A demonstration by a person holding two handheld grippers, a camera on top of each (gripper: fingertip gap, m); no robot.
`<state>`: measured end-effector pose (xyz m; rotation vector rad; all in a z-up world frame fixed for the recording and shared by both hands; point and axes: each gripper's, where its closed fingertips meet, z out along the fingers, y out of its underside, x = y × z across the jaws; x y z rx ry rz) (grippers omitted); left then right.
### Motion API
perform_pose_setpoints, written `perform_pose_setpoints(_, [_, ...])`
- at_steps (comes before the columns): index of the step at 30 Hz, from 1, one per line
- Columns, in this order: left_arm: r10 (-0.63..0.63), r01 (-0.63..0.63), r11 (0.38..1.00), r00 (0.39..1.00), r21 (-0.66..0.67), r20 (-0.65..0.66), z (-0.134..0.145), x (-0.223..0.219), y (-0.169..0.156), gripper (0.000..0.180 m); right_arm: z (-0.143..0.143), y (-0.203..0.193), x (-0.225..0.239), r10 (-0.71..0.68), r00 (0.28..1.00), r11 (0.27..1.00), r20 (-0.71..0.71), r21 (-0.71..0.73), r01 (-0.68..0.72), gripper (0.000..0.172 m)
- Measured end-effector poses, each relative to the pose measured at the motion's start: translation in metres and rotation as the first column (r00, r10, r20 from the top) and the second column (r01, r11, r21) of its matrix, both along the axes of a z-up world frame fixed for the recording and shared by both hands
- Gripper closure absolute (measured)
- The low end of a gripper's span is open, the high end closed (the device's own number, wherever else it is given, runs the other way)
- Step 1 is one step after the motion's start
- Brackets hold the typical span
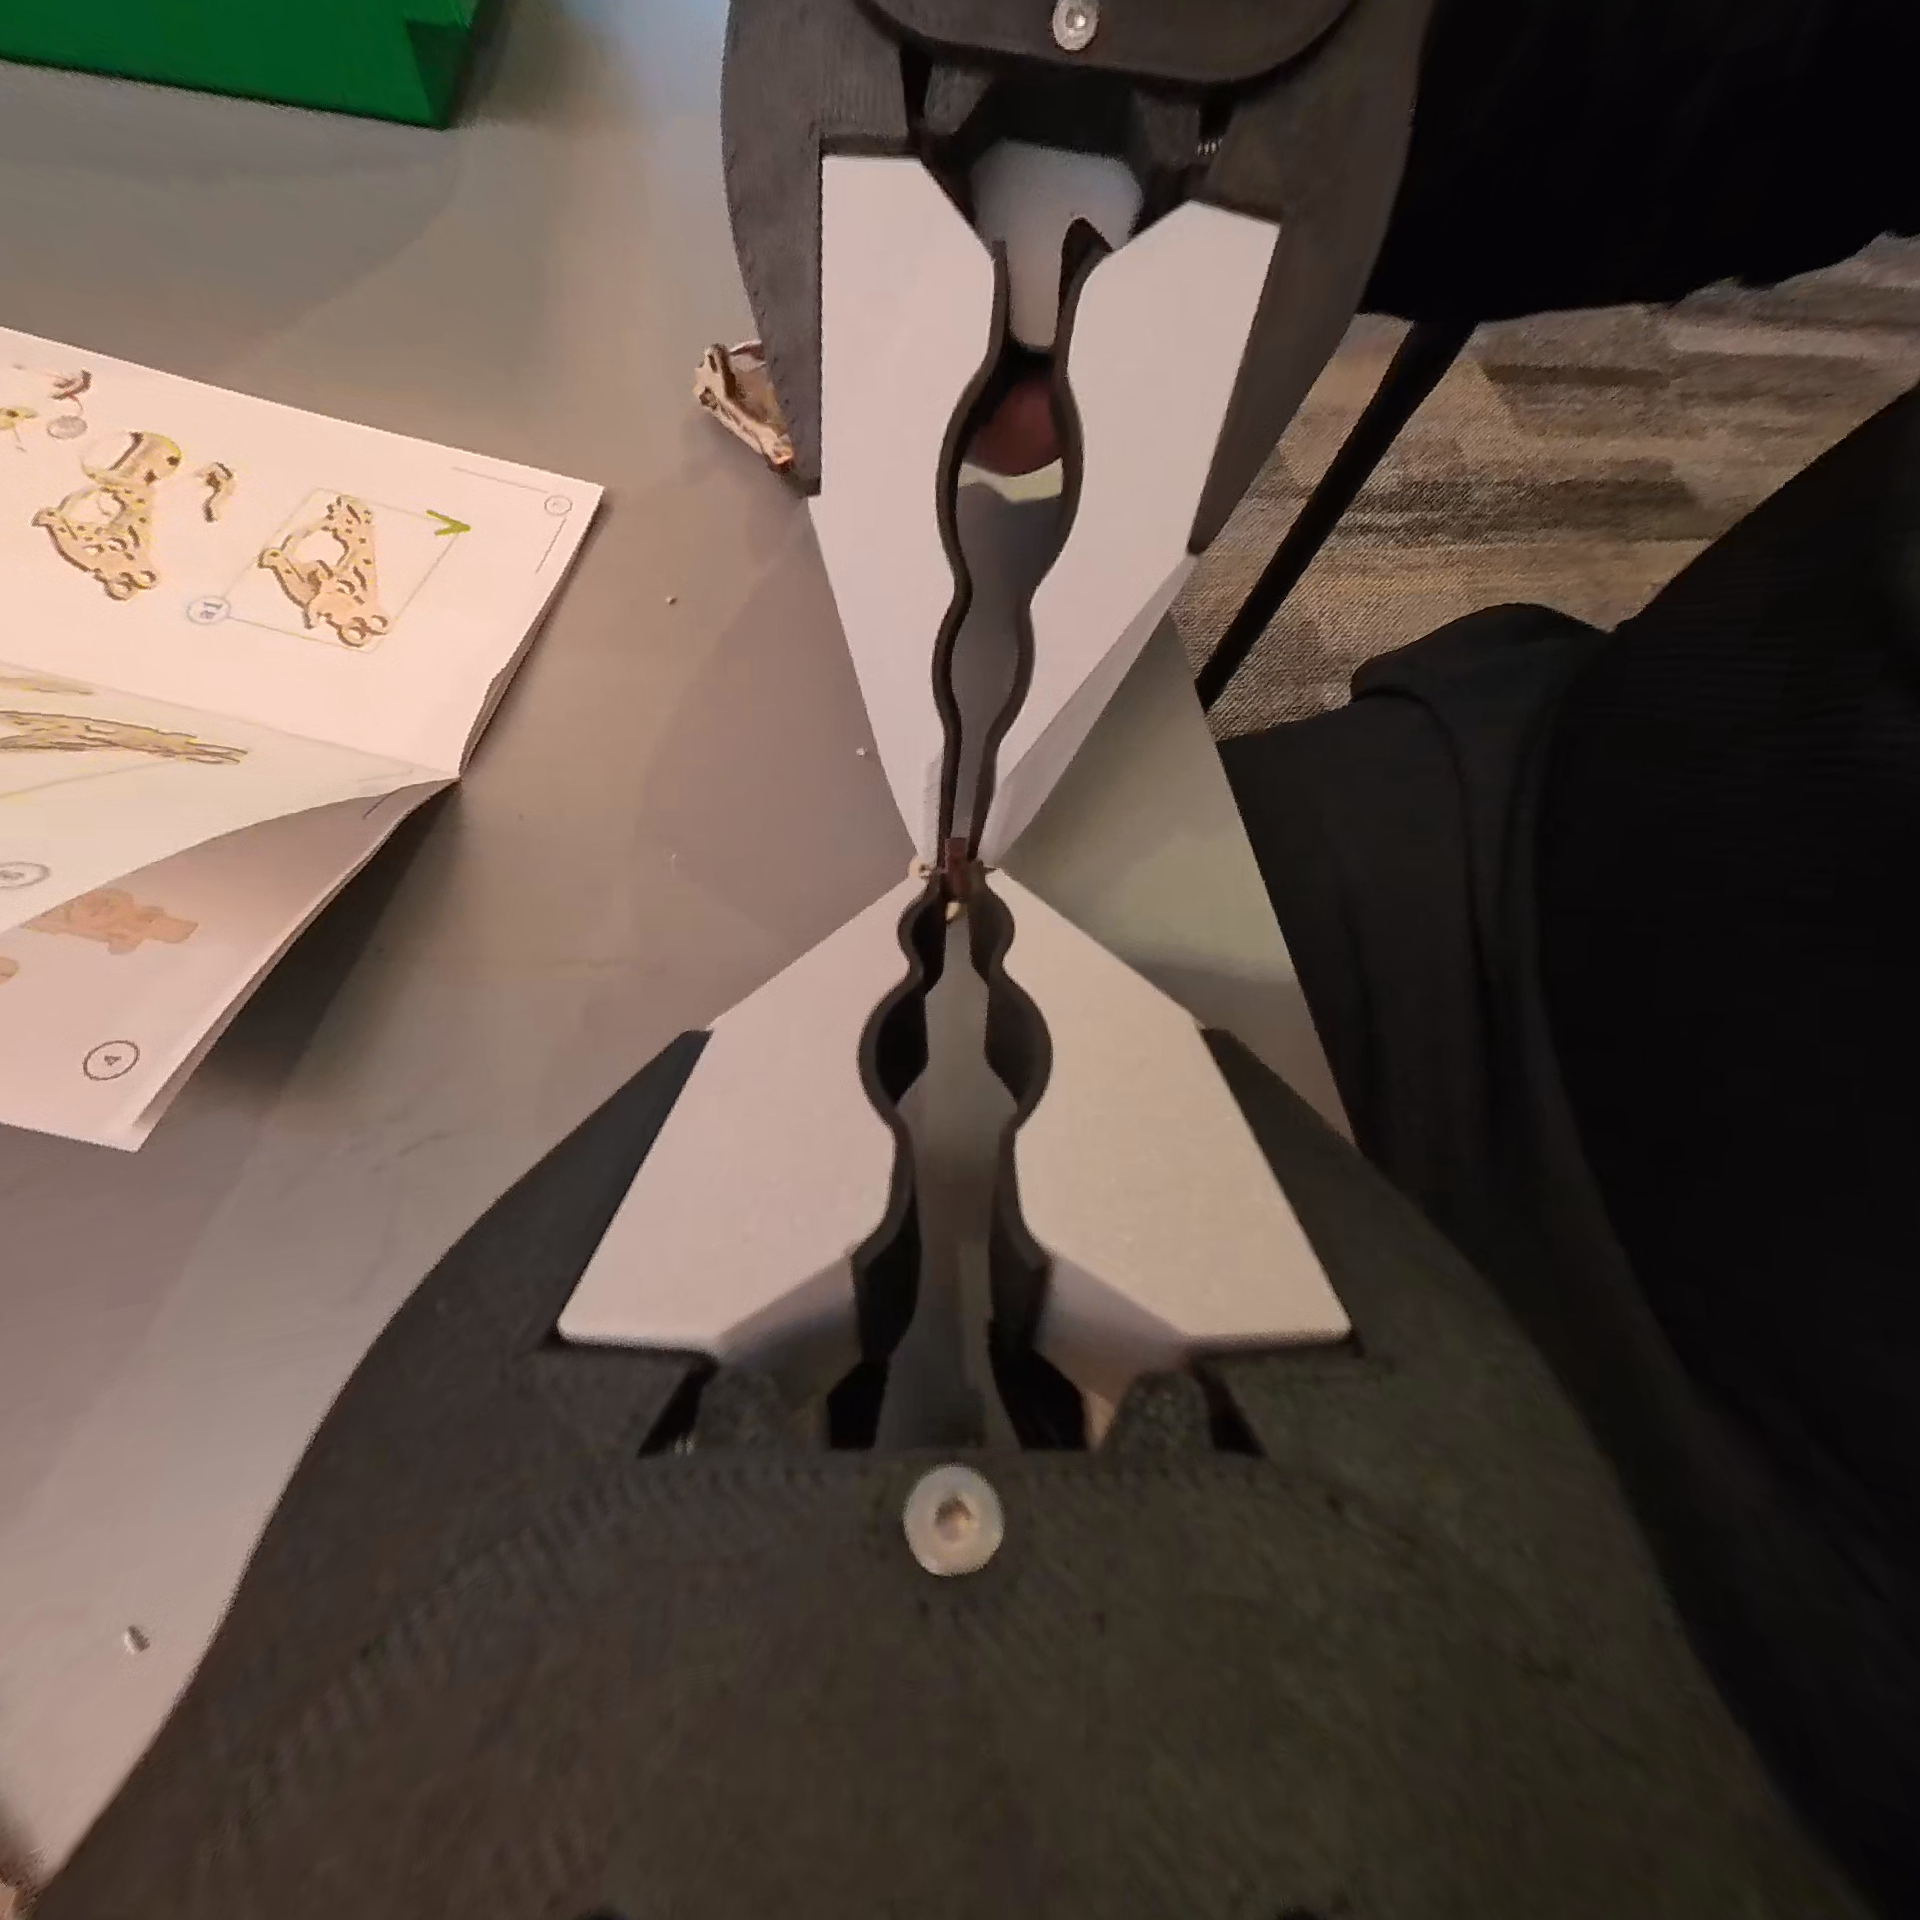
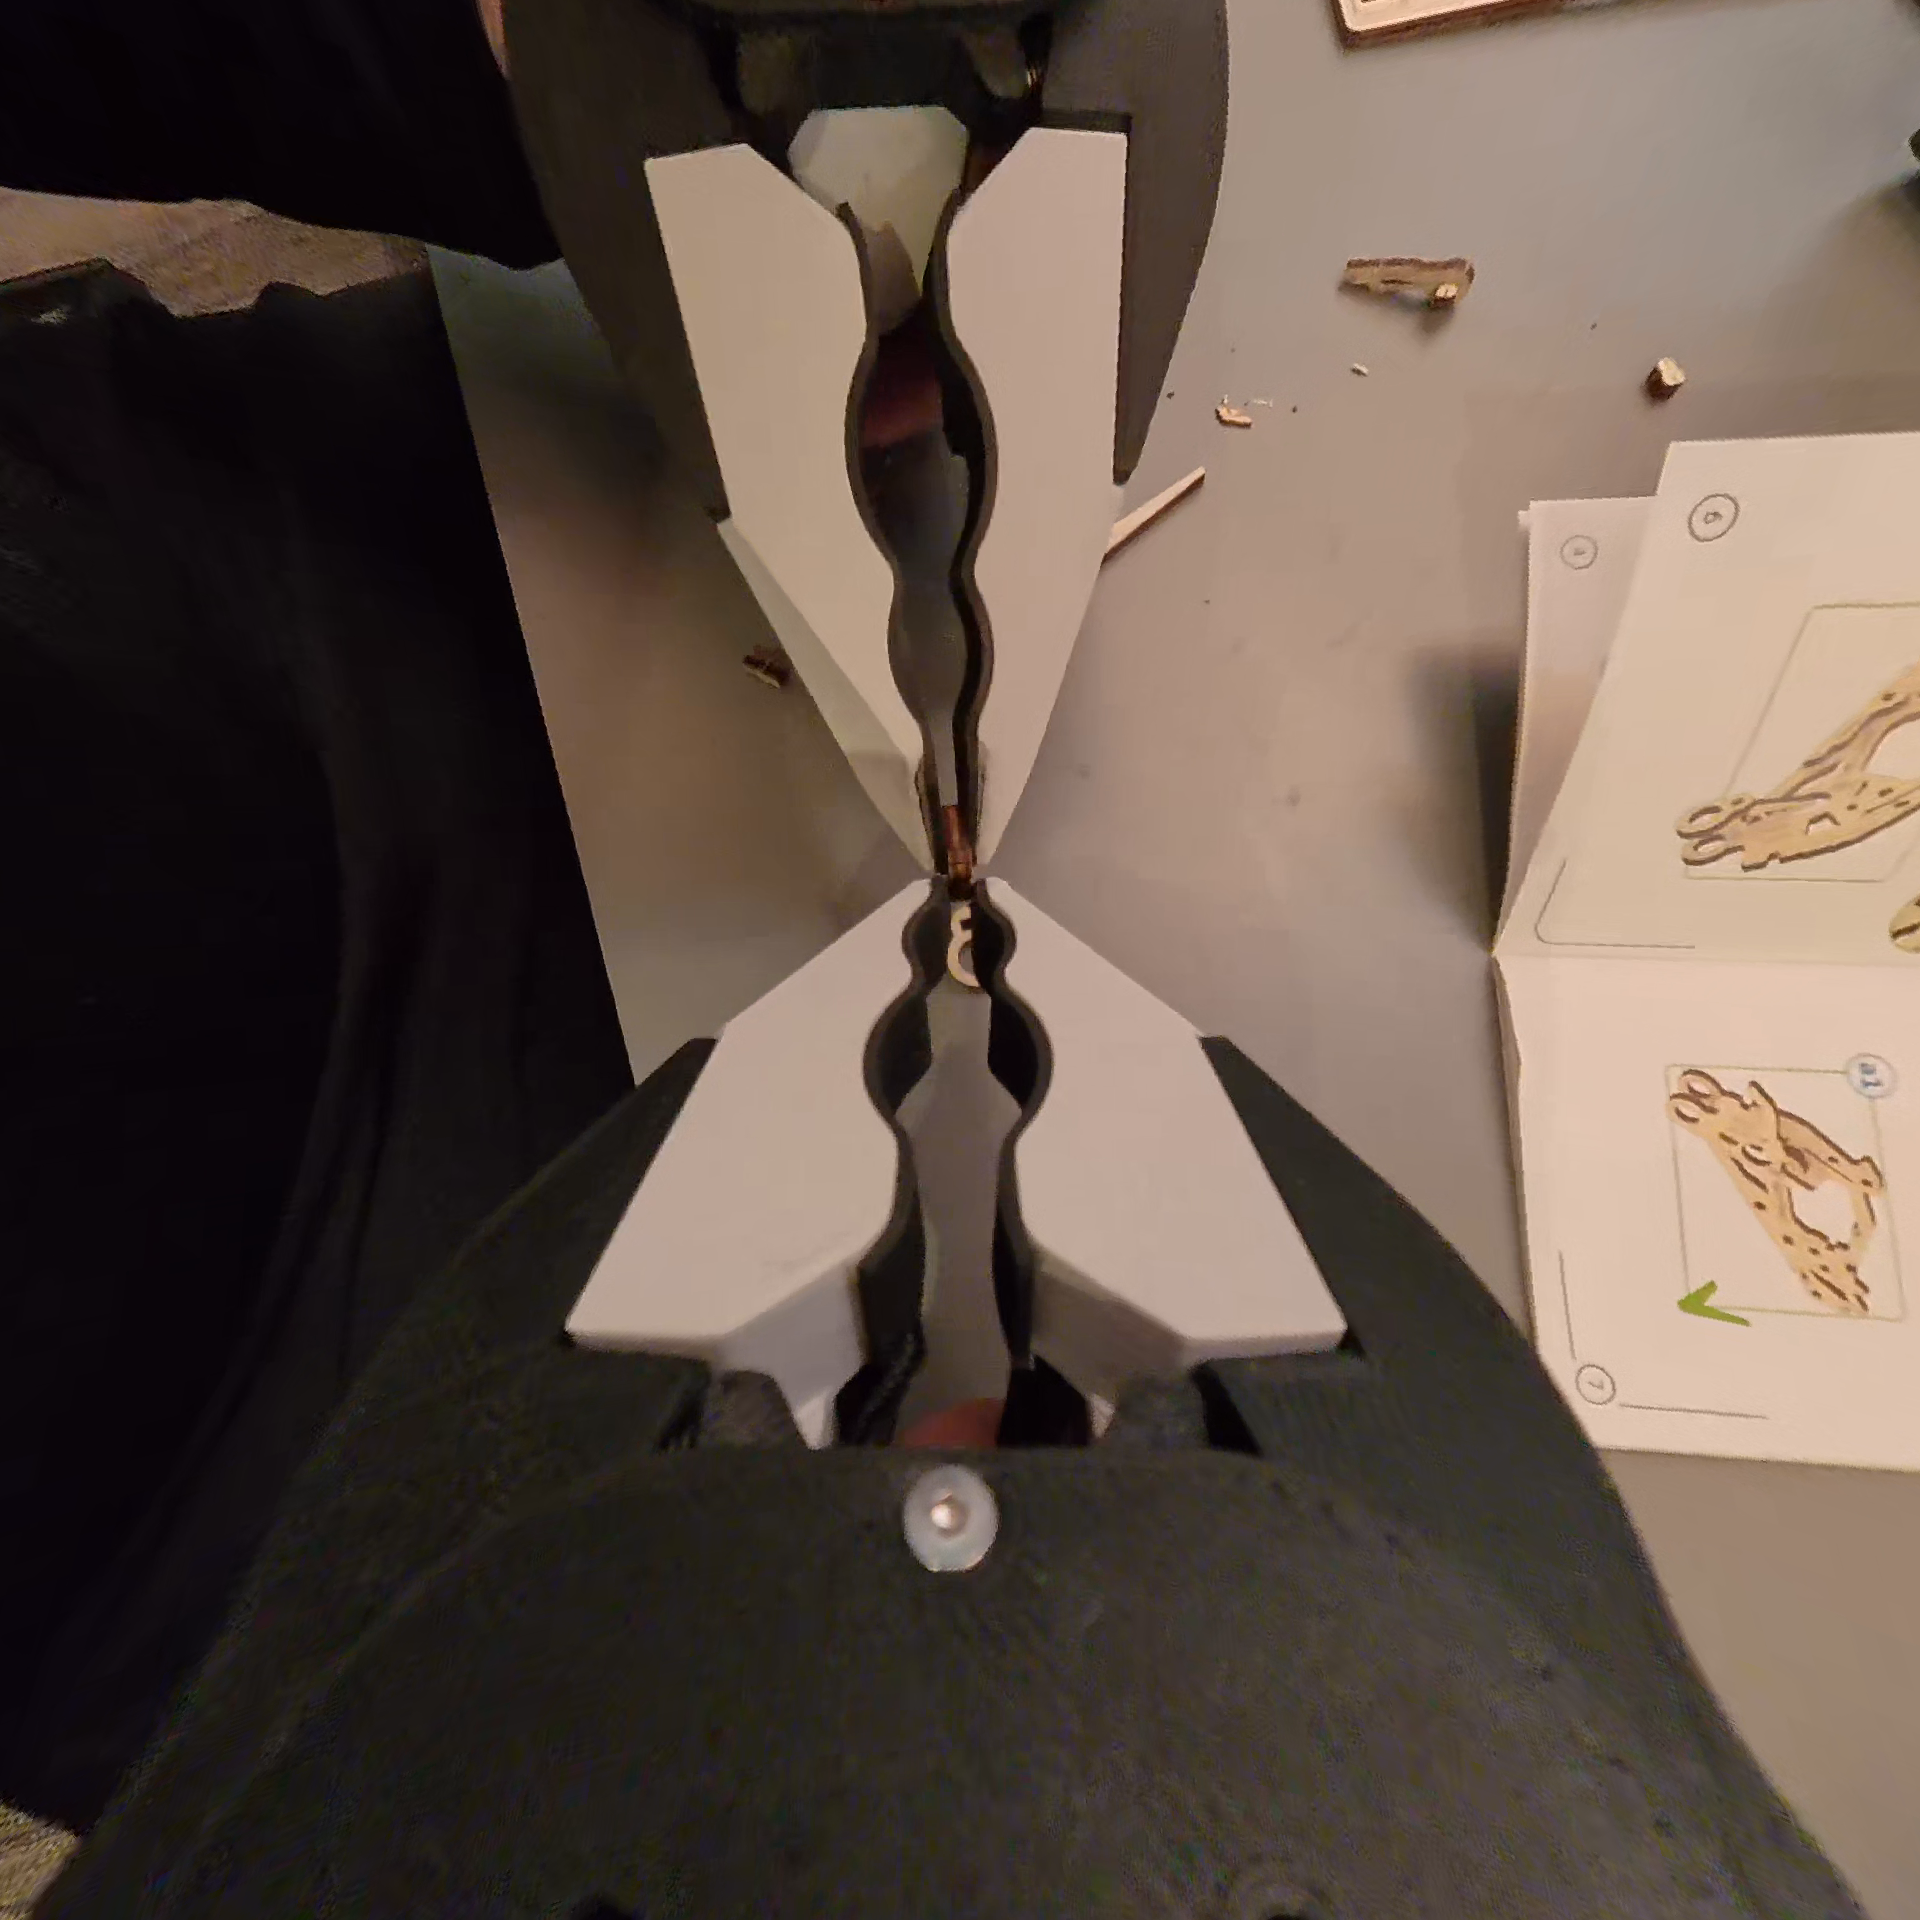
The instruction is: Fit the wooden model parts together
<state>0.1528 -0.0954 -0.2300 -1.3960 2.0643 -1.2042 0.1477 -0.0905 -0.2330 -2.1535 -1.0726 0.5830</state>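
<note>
My two grippers meet tip to tip above the grey table [image 1: 582, 312]. In the left wrist view my left gripper [image 1: 956, 885] comes from below, shut on a thin wooden part [image 1: 957, 873] with a dark brown edge. The right gripper [image 1: 957, 847] comes from above. In the right wrist view my right gripper [image 2: 961, 885] is shut on a small pale wooden part with holes [image 2: 962, 943]. The left gripper [image 2: 954, 847] opposite it pinches the brown-edged strip [image 2: 953, 826]. The two parts touch where the fingertips meet.
An open instruction booklet [image 1: 260, 675] lies on the table, also in the right wrist view [image 2: 1714, 935]. A green box [image 1: 260, 52] stands far left. A partly built wooden piece [image 1: 740, 400] and loose wooden bits [image 2: 1408, 281] [image 2: 1665, 376] [image 2: 767, 665] lie around. A person's dark clothing [image 1: 1610, 1039] is close. My left and right fingertips are right by each other.
</note>
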Motion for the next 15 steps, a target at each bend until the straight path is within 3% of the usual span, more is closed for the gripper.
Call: perform_pose_setpoints(15, [-0.037,0.041,0.993,0.998,0.114,-0.044,-0.014,0.003,0.003,0.178,-0.011,0.001,0.007,0.092,0.983,0.994,0.157,-0.075,-0.081,0.171])
